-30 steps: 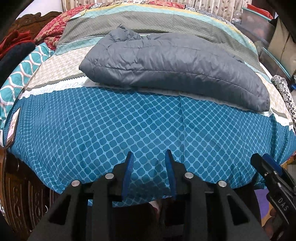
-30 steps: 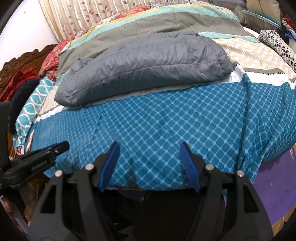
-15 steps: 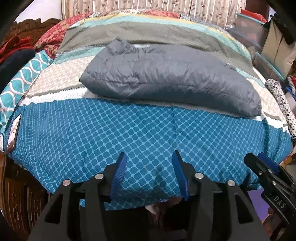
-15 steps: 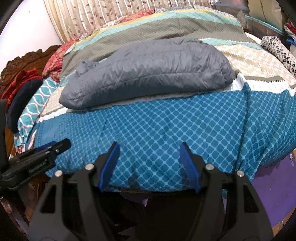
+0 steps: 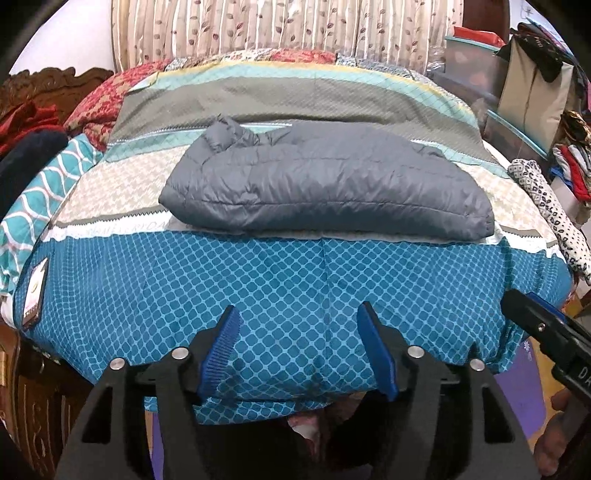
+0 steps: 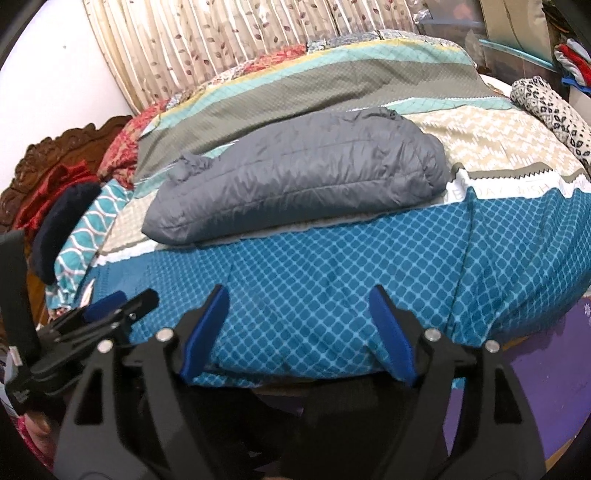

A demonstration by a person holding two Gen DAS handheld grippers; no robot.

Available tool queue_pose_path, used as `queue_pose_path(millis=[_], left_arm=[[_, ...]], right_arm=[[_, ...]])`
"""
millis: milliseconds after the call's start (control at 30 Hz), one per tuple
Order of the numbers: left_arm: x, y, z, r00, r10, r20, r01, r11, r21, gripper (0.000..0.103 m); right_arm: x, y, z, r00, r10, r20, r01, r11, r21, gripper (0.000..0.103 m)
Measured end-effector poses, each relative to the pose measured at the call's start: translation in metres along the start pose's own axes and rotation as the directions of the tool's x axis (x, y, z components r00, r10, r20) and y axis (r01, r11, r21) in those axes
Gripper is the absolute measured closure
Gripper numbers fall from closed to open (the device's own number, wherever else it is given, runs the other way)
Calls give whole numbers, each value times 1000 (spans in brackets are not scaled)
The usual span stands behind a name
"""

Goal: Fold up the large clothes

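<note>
A grey quilted puffer jacket (image 5: 325, 188) (image 6: 299, 181) lies folded into a long bundle across the middle of the bed, on the patterned bedspread (image 5: 258, 288) (image 6: 332, 280). My left gripper (image 5: 297, 317) hangs over the blue front part of the spread, well short of the jacket; its jaws are opening and nothing is between them. My right gripper (image 6: 301, 299) is also back over the blue part, its jaws opening wider, with nothing between them. Each gripper shows at the edge of the other's view.
Pillows and dark and red clothes (image 5: 33, 147) pile at the carved wooden headboard on the left. A black-and-white patterned cloth (image 5: 550, 206) lies at the bed's right edge. Boxes and bags (image 5: 517, 81) stand beyond it. Curtains (image 5: 295, 26) hang behind the bed.
Both grippers have drawn back and up from the bed, so more of the room shows. The left jaws have spread from almost shut to open; the right jaws have widened a little.
</note>
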State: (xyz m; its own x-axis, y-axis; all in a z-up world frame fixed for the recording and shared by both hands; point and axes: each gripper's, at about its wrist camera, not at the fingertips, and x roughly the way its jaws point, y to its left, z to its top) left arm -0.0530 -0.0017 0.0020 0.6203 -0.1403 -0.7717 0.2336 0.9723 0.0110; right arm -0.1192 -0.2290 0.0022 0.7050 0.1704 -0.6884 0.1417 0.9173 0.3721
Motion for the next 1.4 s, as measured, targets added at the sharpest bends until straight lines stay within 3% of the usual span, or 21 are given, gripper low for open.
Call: queue_pose_path(millis=[367,667,1033,1400], left_arm=[[-20,-4,-2,999,-3,41,2,1000,30,45],[-4,2,-10,998,13,-60,-12,1000,7,41],[29,15,-20,977,59,-206,-67,997,-36,41],[44,16,-21,965,64,-253,-75,997,-34,41]], right_arm=[[-20,4,-10,1000,-12,16,12,1000,-28,23],[3,-3,-19,996,-20,-92,22,1000,22,23],[25,-7,-26,984,-6,-178,16,998,56,23],[44,-12,-26,974,4,-225,13,997,75,23]])
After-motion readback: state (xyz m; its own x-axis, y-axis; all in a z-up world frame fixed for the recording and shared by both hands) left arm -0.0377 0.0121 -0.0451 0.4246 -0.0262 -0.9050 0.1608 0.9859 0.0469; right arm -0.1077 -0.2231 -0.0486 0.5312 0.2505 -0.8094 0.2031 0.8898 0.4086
